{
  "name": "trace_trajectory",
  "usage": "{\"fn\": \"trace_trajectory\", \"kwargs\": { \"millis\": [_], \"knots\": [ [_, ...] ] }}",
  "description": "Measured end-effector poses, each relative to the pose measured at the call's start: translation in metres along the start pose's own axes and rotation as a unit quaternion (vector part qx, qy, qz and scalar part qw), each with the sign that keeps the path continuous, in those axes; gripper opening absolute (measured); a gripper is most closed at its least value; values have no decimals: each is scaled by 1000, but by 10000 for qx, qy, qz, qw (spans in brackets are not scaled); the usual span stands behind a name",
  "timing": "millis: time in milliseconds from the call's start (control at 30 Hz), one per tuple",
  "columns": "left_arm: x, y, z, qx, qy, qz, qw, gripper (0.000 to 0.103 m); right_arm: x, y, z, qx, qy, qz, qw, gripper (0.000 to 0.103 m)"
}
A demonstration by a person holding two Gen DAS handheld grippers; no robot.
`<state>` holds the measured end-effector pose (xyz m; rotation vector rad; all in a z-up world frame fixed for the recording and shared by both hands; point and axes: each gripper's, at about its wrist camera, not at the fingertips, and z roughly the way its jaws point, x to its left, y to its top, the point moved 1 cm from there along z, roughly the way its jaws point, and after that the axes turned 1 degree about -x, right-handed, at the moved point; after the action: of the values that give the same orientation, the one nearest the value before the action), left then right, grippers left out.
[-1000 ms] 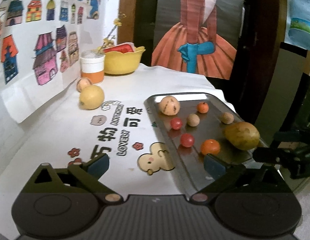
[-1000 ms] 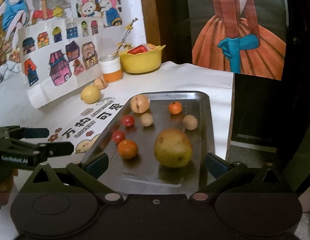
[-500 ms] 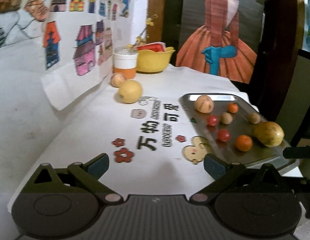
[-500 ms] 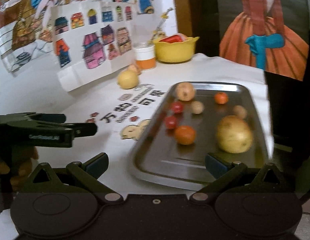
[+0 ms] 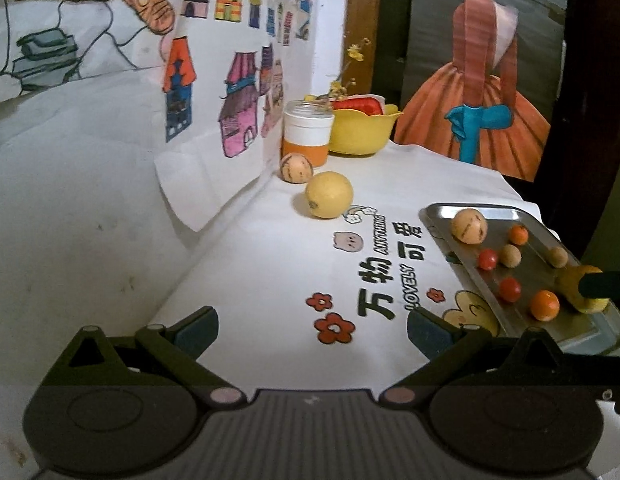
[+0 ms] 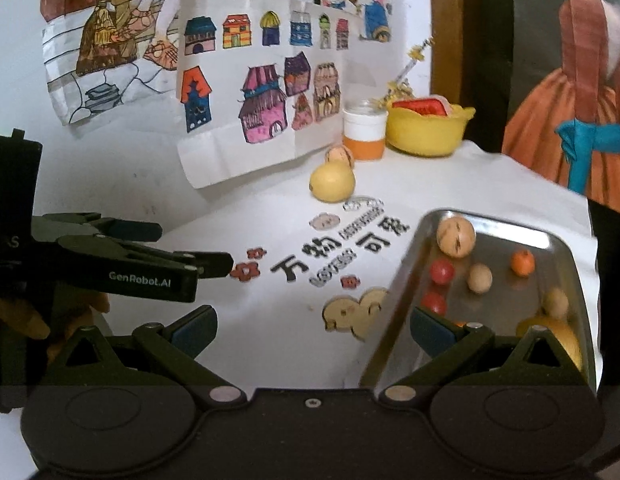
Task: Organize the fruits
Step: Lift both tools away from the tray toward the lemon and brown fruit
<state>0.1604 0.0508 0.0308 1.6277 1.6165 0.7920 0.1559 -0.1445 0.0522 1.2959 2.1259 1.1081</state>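
Left gripper spread wide, empty, hovering above the white printed cloth. Right gripper likewise spread, nothing between its pads, right pad over the tray's near-left edge.

In the left view, steel tray at 3 o'clock, holding a tan ball at its far-left corner, two red tomatoes, two small tan balls, a small orange at the far side, a larger orange nearer, and a yellow-green pear at the right edge, partly hidden by a dark gripper finger.

Off the tray, at 12 o'clock: lemon on the cloth, with another tan ball just behind it, beside an orange-and-white jar. Yellow bowl just right of the jar, something red inside. Drawings of houses on the wall at 11 o'clock.
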Motion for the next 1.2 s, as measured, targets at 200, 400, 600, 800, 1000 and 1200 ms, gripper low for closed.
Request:
{"fn": "trace_trajectory", "kwargs": {
  "millis": [200,400,600,800,1000,1200],
  "knots": [
    [5,9,4,-94,19,-28,10000,103,-3,20,1,-200,-121,-55,9997,102],
    [4,20,11,-134,-27,-24,9999,103,-6,46,-1,-389,-120,88,9991,102],
    [4,38,7,-140,-96,-101,9998,103,-5,80,-12,-469,-24,215,9987,102],
    [-3,62,-6,-338,-201,-148,9991,103,-11,133,-35,-424,-30,148,9990,102],
    [-6,86,-9,-500,-207,-204,9983,103,-18,199,-41,-236,113,48,9996,102],
    [-5,100,11,-448,-108,-251,9986,103,-16,244,-8,206,197,-205,9994,102]
  ]
}}
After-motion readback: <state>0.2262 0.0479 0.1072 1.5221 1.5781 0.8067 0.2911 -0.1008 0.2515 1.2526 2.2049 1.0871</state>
